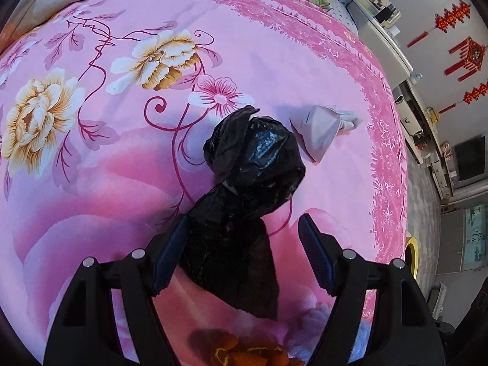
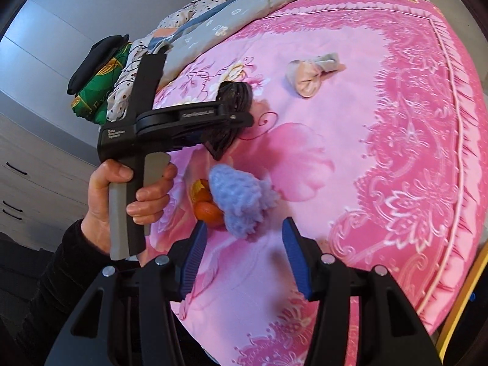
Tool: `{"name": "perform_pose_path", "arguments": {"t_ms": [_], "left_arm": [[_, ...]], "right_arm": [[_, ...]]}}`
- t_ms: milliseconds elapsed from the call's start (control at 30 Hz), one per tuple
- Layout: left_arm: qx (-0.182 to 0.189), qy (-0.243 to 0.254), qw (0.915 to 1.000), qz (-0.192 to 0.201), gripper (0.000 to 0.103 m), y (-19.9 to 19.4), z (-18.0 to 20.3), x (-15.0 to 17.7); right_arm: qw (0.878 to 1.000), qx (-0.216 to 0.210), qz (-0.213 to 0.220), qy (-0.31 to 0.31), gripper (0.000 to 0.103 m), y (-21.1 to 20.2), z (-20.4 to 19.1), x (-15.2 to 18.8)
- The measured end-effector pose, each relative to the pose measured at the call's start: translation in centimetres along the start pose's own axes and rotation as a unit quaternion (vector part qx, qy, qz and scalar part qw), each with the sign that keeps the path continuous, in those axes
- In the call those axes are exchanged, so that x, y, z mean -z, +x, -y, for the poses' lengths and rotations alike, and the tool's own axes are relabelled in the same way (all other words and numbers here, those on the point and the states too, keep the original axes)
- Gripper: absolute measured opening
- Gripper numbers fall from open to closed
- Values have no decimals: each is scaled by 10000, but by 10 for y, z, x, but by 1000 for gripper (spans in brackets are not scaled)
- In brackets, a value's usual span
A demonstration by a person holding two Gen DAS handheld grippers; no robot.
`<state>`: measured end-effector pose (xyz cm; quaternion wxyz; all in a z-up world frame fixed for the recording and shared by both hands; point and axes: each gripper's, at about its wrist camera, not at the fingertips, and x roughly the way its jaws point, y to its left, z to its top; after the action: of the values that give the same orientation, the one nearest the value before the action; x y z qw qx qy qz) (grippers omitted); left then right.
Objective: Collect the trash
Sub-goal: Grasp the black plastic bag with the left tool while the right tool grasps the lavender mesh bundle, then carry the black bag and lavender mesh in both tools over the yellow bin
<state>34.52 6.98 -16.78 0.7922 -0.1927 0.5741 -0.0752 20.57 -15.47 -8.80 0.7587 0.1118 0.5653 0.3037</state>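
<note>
A black plastic trash bag (image 1: 244, 183) lies crumpled on the pink floral bed cover (image 1: 122, 183). My left gripper (image 1: 244, 228) is open, its blue pads on either side of the bag's near end, not closed on it. The bag also shows in the right wrist view (image 2: 235, 94), partly hidden by the left gripper. My right gripper (image 2: 244, 231) is open and empty, just short of a fluffy light-blue wad (image 2: 241, 198). Orange peel (image 2: 207, 207) lies beside the wad; it also shows in the left wrist view (image 1: 244, 353). A crumpled pale tissue (image 1: 320, 128) lies farther off; it also shows in the right wrist view (image 2: 311, 73).
Folded quilts and clothes (image 2: 100, 85) are piled at the bed's far side. A grey dresser (image 2: 27, 177) stands left. In the left wrist view the bed's right edge drops to a tiled floor (image 1: 427, 189) with a long counter (image 1: 396, 55) along the wall.
</note>
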Motion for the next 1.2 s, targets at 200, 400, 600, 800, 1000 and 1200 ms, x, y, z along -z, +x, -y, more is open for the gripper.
{"name": "perform_pose_path", "arguments": {"t_ms": [200,400,600,800,1000,1200], "left_arm": [[2,-17,10000,-17,67,9,-2,-13],[-108,10,9999,23,43,13,-9,-19],[-38,-3,9999,120,38,14,-14,-20],[-126,11,9997,200,28,15,-15,-20],[-69,-110,9997,216,23,13,-18,-20],[-39,-202,9995,220,22,1,-21,-14]], "right_arm": [[9998,110,-72,-173,50,21,-13,-10],[9992,274,-195,-197,50,46,-13,-20],[9989,357,-244,-160,50,63,-9,-29],[9974,586,-317,-287,43,76,-12,-30],[9982,495,-293,-136,35,72,-6,-28],[9990,420,-124,-128,34,53,-6,-22]]}}
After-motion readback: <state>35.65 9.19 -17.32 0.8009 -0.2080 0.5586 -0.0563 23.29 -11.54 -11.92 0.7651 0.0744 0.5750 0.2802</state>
